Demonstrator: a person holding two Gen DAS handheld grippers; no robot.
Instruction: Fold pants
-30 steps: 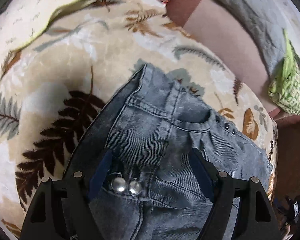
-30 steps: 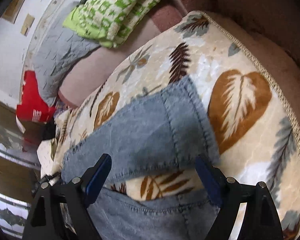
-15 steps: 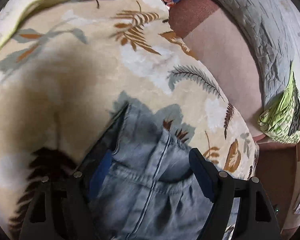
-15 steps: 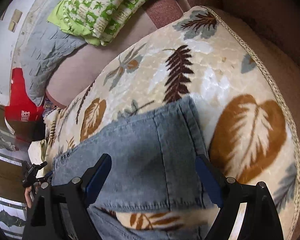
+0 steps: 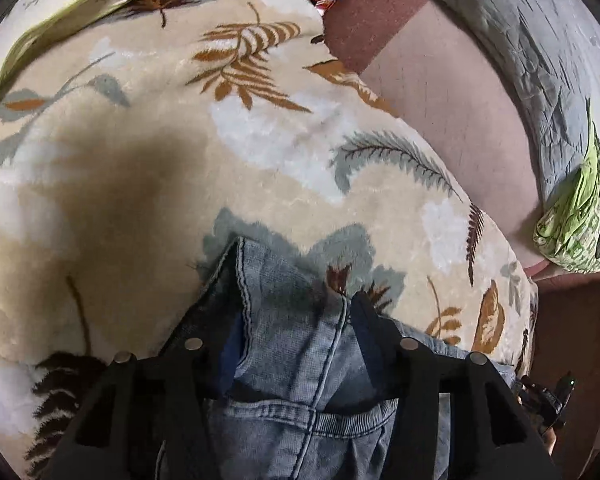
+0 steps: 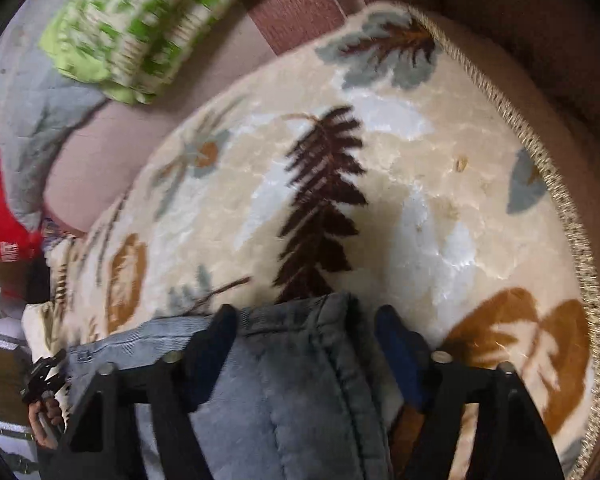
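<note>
Grey-blue denim pants (image 5: 296, 344) lie on a cream blanket with a leaf print (image 5: 148, 184). In the left wrist view the waistband corner sits between the fingers of my left gripper (image 5: 292, 320), whose jaws are partly closed around the fabric. In the right wrist view the hem end of a pants leg (image 6: 300, 360) sits between the fingers of my right gripper (image 6: 304, 332), which have also narrowed around the cloth. Neither grip looks fully pressed shut.
A green-and-white patterned cloth (image 6: 148, 28) and a grey quilt (image 5: 540, 60) lie on the pink-brown sofa (image 5: 452, 120) beyond the blanket. A red bag (image 6: 0, 220) is at the left. The blanket's braided edge (image 6: 560, 200) runs along the right.
Both grippers have moved forward over the pants to their far edges. Both pairs of fingers have closed in from wide open around the denim.
</note>
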